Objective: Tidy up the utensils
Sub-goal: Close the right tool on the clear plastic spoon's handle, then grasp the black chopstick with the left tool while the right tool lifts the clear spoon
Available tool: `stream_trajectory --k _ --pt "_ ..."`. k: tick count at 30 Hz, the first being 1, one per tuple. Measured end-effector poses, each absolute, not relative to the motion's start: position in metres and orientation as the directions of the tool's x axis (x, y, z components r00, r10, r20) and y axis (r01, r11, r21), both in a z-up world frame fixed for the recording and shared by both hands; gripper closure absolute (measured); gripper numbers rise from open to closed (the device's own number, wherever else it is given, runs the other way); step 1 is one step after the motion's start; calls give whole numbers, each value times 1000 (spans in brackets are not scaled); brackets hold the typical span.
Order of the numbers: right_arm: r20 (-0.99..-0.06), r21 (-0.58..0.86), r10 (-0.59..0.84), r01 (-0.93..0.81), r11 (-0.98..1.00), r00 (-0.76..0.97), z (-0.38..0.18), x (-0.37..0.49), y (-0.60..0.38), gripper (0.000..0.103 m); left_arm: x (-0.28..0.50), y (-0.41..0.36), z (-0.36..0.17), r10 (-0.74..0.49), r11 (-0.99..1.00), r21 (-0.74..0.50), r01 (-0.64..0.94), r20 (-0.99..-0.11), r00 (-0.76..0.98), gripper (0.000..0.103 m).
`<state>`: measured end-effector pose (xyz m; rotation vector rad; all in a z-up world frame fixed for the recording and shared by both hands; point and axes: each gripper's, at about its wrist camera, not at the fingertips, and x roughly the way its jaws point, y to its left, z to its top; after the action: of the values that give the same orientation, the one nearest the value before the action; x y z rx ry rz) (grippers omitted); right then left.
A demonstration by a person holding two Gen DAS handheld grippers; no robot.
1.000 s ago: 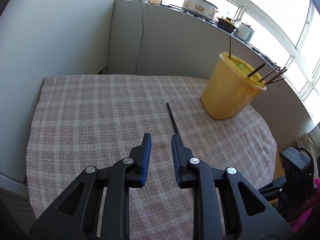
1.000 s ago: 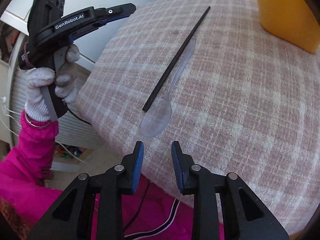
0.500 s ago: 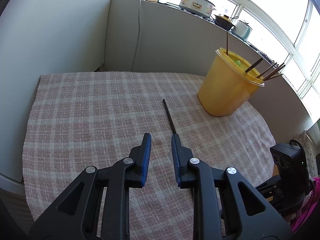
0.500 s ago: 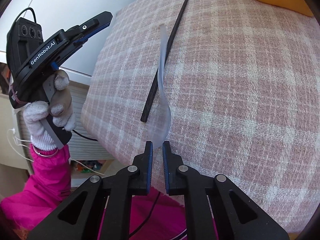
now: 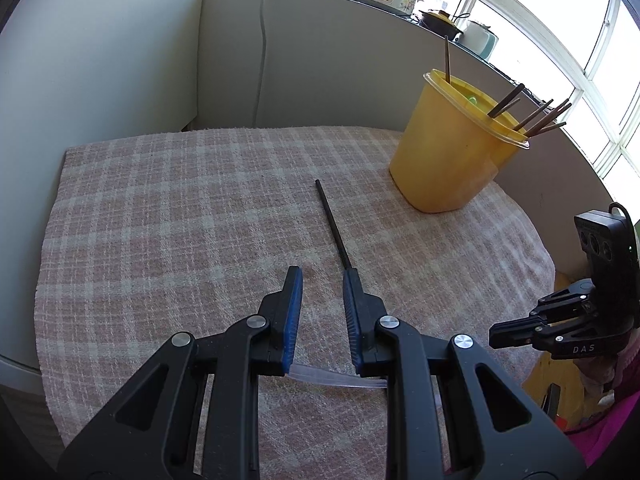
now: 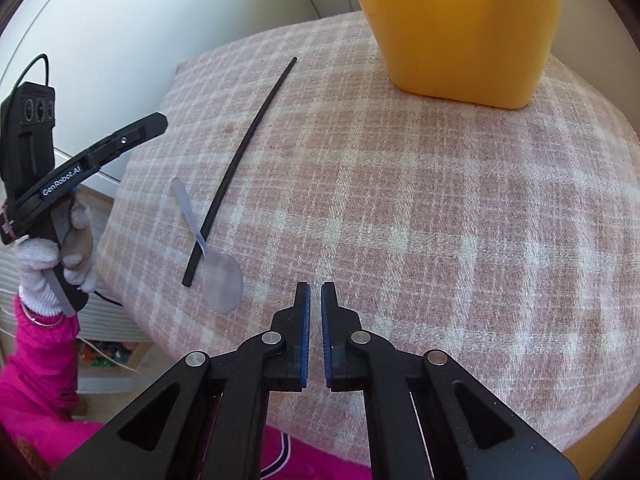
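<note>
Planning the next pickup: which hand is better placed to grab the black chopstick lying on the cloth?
Probably left. The left gripper has its jaws apart and the chopstick runs right up to its fingertips. The right gripper is shut, empty, and off beside the clear spoon.

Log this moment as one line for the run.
right gripper: shut, empty | left gripper: part open, empty | clear spoon, black chopstick: on cloth | yellow bin: holds chopsticks

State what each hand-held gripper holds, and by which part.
Nothing: the right hand-held gripper is shut empty beside the clear spoon; the left hand-held gripper is open and empty.
</note>
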<state>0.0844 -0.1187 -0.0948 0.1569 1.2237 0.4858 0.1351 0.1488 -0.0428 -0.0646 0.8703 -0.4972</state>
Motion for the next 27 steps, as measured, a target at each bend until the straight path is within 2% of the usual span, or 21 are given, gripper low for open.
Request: stream_trajectory --k 6,12,25,27 --pt "-828 442 534 -390 808 168 -91 63 -89 99 138 154 -47 -421 895 -240 376 -731 537 84" --pt "-803 532 591 -355 769 75 -119 65 -52 99 132 160 -46 -415 900 -239 366 -731 542 84" --pt "-800 516 547 -183 837 244 -113 104 -90 99 133 156 -48 -454 881 -290 375 -744 490 84" --pt "-791 539 564 -164 826 238 -114 107 -92 90 136 149 -48 -456 877 -285 388 -748 481 84"
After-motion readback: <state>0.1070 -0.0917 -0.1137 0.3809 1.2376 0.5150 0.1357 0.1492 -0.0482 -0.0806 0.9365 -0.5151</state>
